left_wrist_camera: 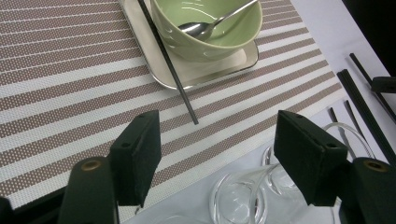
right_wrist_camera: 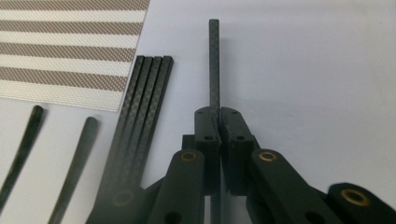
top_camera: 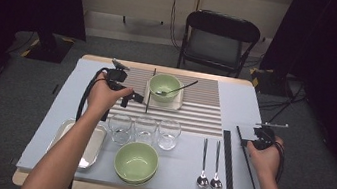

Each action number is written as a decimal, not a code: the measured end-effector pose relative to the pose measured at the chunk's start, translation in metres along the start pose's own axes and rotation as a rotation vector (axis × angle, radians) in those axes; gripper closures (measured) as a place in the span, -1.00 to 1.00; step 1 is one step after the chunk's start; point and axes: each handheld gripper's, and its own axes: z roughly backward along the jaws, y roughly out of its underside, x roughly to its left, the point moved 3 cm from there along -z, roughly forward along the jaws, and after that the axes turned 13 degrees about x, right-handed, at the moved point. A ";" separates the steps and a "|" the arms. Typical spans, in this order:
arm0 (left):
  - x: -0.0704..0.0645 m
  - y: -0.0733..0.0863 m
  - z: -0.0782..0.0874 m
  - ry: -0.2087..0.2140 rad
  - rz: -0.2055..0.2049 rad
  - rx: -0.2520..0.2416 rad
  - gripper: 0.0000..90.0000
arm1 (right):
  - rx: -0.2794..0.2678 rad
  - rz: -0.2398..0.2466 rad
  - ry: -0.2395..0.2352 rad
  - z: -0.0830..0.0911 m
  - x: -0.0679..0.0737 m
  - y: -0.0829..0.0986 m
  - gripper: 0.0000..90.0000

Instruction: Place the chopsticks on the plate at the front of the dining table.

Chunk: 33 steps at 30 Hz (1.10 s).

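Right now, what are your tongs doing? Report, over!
Right tongs shut on thin black chopstick. Left tongs open above striped placemat. Bundle of black chopsticks lies beside, apart.

I see a matt carbon-weave chopstick (right_wrist_camera: 214, 65), glossy green glazed bowl (left_wrist_camera: 205, 25), shiny metal spoon (left_wrist_camera: 212, 24), woven striped placemat (left_wrist_camera: 70, 79), clear glasses (top_camera: 145, 130)

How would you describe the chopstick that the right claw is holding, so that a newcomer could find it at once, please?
Start at the striped placemat, then move to the bare table right of it, past the two spoons. There a bundle of black chopsticks lies flat, and beside it a single chopstick lies apart. It alone is pinched between the shut jaws of the right claw.
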 end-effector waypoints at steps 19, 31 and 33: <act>0.003 0.005 0.007 0.006 0.008 -0.010 -0.29 | -0.090 0.029 -0.080 0.035 0.017 -0.025 0.93; 0.000 0.006 0.013 0.013 -0.008 0.003 -0.30 | -0.143 0.070 -0.096 0.059 0.045 -0.049 0.93; 0.000 0.005 0.015 0.011 -0.008 0.001 -0.30 | -0.150 0.082 -0.096 0.062 0.050 -0.053 0.93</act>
